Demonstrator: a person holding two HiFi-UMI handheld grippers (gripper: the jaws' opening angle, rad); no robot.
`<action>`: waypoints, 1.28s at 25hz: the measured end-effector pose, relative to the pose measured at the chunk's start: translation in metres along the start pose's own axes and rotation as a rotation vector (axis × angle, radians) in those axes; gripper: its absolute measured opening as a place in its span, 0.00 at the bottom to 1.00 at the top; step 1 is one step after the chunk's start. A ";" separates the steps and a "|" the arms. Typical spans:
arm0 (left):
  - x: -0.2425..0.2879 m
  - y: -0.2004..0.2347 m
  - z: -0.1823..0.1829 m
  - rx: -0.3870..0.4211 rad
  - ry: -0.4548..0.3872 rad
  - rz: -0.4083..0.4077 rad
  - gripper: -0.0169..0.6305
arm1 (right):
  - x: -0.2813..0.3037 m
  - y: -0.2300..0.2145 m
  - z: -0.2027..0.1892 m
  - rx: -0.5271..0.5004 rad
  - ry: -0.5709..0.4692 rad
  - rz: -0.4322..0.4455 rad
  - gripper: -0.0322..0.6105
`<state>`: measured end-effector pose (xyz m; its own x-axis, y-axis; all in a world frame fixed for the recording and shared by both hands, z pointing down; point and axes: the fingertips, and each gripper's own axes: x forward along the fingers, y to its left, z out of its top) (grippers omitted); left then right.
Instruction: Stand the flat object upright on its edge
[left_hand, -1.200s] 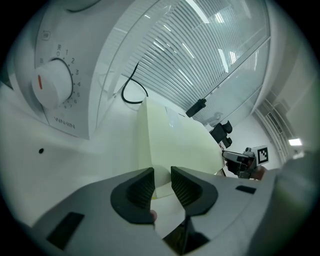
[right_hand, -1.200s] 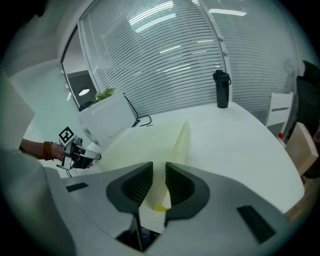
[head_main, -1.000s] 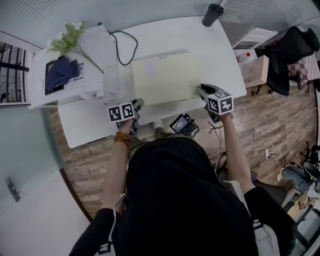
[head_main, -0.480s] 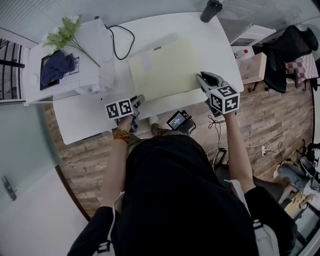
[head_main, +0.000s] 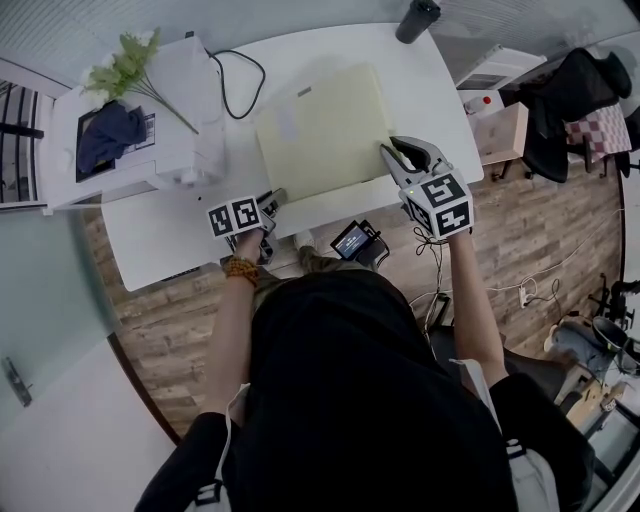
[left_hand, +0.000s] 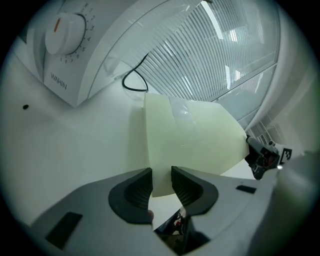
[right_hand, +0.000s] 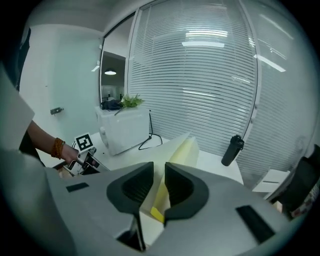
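Board: my pale-yellow flat rectangular board (head_main: 325, 130) is mid-counter on the white counter (head_main: 180, 240). It's tilted, not yet upright: R side is raised, L side lower. Can't tell if the L edge touches the surface.
L gripper: L gripper (left_hand: 161, 182) is at the board's near-L corner, low by the counter's front edge. Its 2 dark fingers (left_hand: 131, 190) are clenched on that corner, 1 on each face.
R gripper: R gripper (right_hand: 159, 187) is at the board's near-R corner, up off the counter. Fingers (right_hand: 182, 189) are grasping the board, which I see nearly edge-on btw them, running away toward the far side.
Counter L end: white box-shaped appliance w/ a round dial (left_hand: 65, 45), just beside the board's L side.
On appliance: a green leafy sprig (head_main: 125, 72) and a dark-blue cloth (head_main: 105, 135) lie on top.
Cable: thin black cable (head_main: 235, 85) loops on the counter btw appliance and board.
Far R corner: dark cylindrical bottle (head_main: 417, 18) stands upright, apart from the board.
Wrist: orange bead bracelet (head_main: 243, 272) on my L wrist, just behind the L gripper.
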<state>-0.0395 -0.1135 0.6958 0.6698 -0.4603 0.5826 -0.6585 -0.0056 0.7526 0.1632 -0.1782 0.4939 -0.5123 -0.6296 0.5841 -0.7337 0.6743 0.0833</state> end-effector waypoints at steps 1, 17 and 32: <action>0.001 0.000 0.000 -0.002 0.001 -0.004 0.20 | -0.001 0.002 0.003 -0.008 0.000 0.001 0.15; 0.016 -0.006 -0.009 -0.066 -0.003 -0.059 0.22 | -0.008 0.039 0.051 -0.330 0.069 -0.029 0.15; 0.005 -0.007 0.009 0.169 -0.115 0.058 0.09 | 0.015 0.137 0.101 -0.655 0.147 -0.060 0.16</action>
<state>-0.0353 -0.1240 0.6908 0.5924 -0.5620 0.5772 -0.7491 -0.1208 0.6513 0.0096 -0.1346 0.4325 -0.3790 -0.6457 0.6629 -0.3129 0.7636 0.5648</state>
